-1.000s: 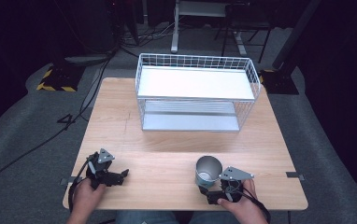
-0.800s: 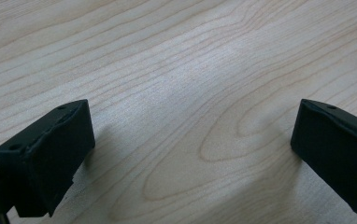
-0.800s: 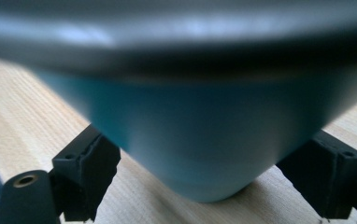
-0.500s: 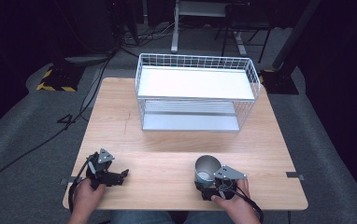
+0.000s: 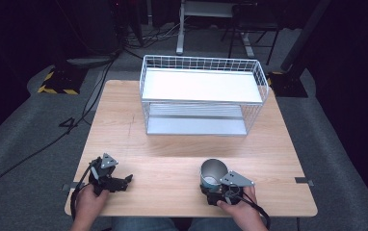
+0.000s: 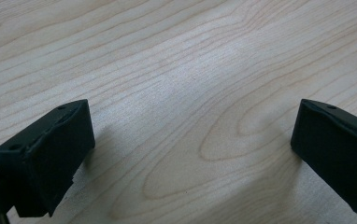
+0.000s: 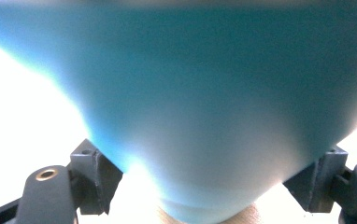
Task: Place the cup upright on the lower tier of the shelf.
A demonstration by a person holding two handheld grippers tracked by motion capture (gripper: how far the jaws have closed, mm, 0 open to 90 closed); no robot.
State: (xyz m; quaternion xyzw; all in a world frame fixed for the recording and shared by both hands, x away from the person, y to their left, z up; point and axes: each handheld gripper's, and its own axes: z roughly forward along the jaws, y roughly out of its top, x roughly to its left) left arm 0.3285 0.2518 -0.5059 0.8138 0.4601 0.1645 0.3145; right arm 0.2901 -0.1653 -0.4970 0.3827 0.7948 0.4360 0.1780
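Standing on a grey floor, a light wooden table is seen from above, and on its far half a white wire rack with two shelves is set, well apart from both grippers. Near the front edge, right of the middle, a blue cup with a grey inside is placed upright on the wood. It is met from the near side by the right gripper, which is held in a hand at the table's edge. In the right gripper view, the blue wall of the cup is shown very close and blurred, with one jaw at each side of it and both jaws set against its flanks; the right gripper is thus clamped on the cup. Toward the front left corner, the left gripper is held low over bare wood by the other hand. In the left gripper view, its jaws are spread wide apart, and nothing but wood grain is seen between them.
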